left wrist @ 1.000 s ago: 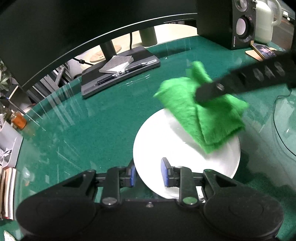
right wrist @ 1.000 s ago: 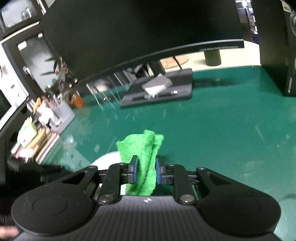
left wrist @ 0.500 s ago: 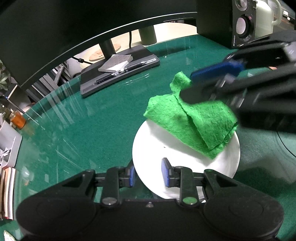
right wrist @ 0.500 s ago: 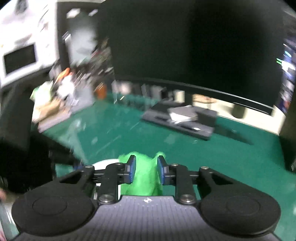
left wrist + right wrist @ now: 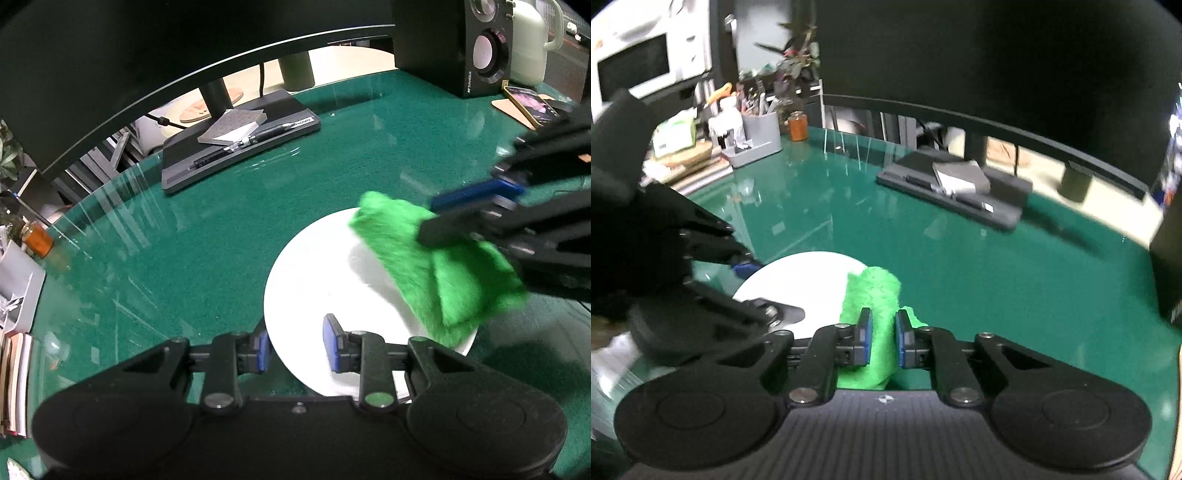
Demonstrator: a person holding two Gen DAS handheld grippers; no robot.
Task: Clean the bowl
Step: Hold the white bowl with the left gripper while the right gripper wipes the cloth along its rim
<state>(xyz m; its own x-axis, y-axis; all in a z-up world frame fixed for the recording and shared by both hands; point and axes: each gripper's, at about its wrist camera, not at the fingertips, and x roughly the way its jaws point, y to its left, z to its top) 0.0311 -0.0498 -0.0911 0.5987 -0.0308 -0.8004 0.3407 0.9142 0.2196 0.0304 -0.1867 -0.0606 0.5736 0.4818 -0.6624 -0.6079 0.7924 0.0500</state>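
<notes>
Bowl [image 5: 317, 273], white, round, smooth and shallow as a plate, sits on the green bench [image 5: 184, 258] just ahead of the left tool [image 5: 295, 345]. That tool straddles the near rim, one blue pad outside and one inside; whether they press on it cannot be told. A bright green cloth [image 5: 436, 266], fuzzy and folded over itself, lies across the bowl's right half, overhanging the rim. The right tool [image 5: 882, 338] pinches the cloth between its blue pads, and its jaws have just been closing tighter on the fabric.

The bench is dark green under a glossy, scratched clear sheet that mirrors the light. On it stand a grey monitor base [image 5: 240, 147] carrying a pen and a small grey pad, a black speaker [image 5: 480, 48], a phone [image 5: 532, 105] and an amber jar [image 5: 37, 240]. A wide curved monitor [image 5: 147, 55] looms behind; a microwave [image 5: 639, 66] and potted plants [image 5: 794, 62] fill the room beyond.

Compared with a second ago, the cloth has slid from the far rim down toward the right side, and the right tool has rolled.
</notes>
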